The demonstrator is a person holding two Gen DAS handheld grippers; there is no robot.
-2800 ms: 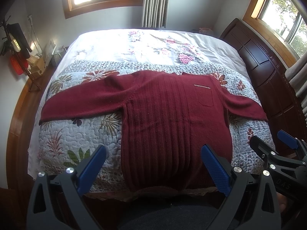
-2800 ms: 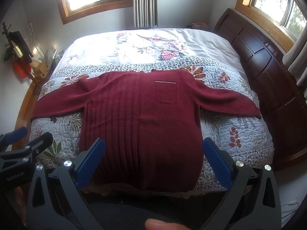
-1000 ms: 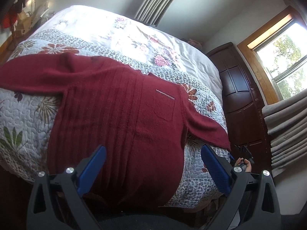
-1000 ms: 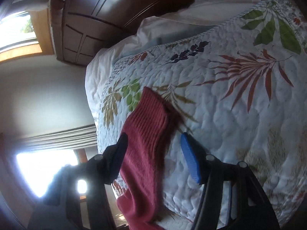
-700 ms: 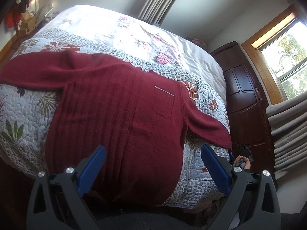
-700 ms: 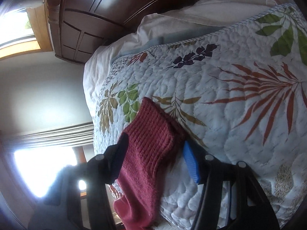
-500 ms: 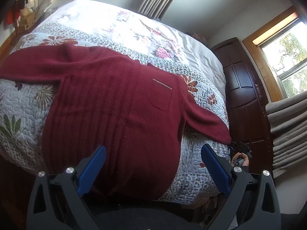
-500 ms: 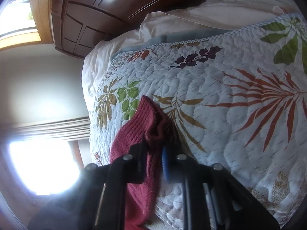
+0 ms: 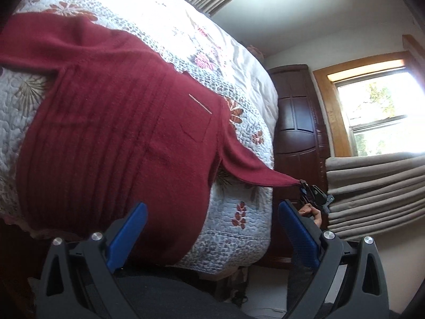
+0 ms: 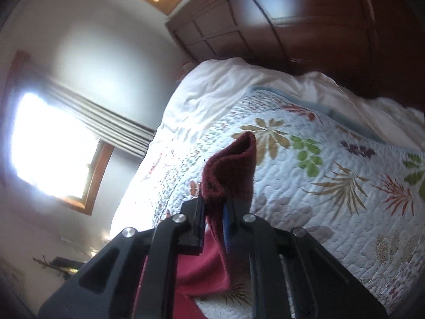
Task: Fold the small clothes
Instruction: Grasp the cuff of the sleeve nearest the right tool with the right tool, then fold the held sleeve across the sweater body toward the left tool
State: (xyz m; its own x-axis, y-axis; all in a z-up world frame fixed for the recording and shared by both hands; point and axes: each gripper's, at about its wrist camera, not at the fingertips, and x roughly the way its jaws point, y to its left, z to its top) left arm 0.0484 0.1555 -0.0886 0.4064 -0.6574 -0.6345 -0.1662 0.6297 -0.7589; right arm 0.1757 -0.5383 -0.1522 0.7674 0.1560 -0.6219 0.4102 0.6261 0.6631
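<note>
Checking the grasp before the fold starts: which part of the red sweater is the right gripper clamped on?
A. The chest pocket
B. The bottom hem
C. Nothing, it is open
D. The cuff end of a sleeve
D: the right gripper is shut on the cuff end of a sleeve of the red sweater, lifted off the quilt; the left wrist view shows that sleeve pulled taut.

Daylight from a blown-out window (image 9: 382, 117) washes the far bedding white; fisheye bending and dark vignetting ring both views, while the right wrist view is smeared with motion blur around its glaring window (image 10: 50, 143)
</note>
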